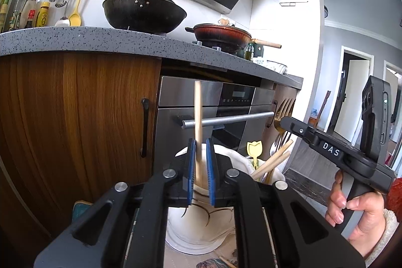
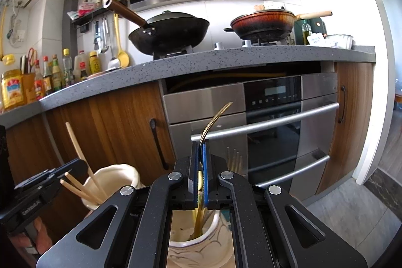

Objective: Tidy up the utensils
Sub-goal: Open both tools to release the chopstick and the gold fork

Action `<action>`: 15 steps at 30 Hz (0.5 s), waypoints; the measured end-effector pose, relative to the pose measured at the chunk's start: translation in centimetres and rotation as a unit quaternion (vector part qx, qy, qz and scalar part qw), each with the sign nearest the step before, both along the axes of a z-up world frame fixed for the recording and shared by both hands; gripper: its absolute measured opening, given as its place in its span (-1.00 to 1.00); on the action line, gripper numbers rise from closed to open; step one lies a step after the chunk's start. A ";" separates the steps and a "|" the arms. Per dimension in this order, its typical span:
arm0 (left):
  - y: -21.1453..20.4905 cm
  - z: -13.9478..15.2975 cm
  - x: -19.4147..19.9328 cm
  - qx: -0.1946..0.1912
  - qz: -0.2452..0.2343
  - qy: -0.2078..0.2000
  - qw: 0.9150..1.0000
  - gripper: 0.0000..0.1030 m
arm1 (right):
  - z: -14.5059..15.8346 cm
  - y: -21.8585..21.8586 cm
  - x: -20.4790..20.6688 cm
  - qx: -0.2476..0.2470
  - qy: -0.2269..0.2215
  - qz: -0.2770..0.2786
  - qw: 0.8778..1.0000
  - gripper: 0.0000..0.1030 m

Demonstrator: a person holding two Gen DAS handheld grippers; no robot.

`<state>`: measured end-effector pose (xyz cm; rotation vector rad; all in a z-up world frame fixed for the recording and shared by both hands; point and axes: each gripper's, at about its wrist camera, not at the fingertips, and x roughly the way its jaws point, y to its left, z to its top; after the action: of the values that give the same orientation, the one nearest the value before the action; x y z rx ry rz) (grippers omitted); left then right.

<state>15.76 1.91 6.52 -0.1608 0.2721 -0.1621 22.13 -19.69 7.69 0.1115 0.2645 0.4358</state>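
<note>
Readable text: "DAS" in white on the black body of the right gripper [image 1: 283, 122], seen from the left wrist camera. Left gripper [image 2: 75, 165] body carries small white print, looks like "GenRobot.AI", partly blurred. Bottle and jar labels on the counter, range hood badge, oven panel [image 2: 272, 92] icons: too small to read

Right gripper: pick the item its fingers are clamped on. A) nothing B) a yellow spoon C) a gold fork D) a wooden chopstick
C: the right gripper is shut on a gold fork, tines curving up above the fingers, handle running down into the white holder below.
</note>
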 end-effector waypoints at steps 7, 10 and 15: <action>0.5 0.0 -0.2 -0.010 0.010 -0.005 1.000 -0.48 | -0.2 -0.6 0.5 0.006 0.008 -0.013 1.000 -0.90; 0.6 0.0 -0.4 -0.013 0.015 -0.008 1.000 -0.37 | -0.2 -0.9 0.5 0.008 0.007 -0.020 1.000 -0.75; 0.6 0.1 -0.4 -0.008 0.017 -0.009 1.000 -0.21 | 0.1 -1.4 -0.1 0.015 -0.005 -0.026 1.000 -0.25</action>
<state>15.34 2.46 6.59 -0.1796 0.2493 -0.1313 22.05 -21.08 7.83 0.1463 0.2453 0.3882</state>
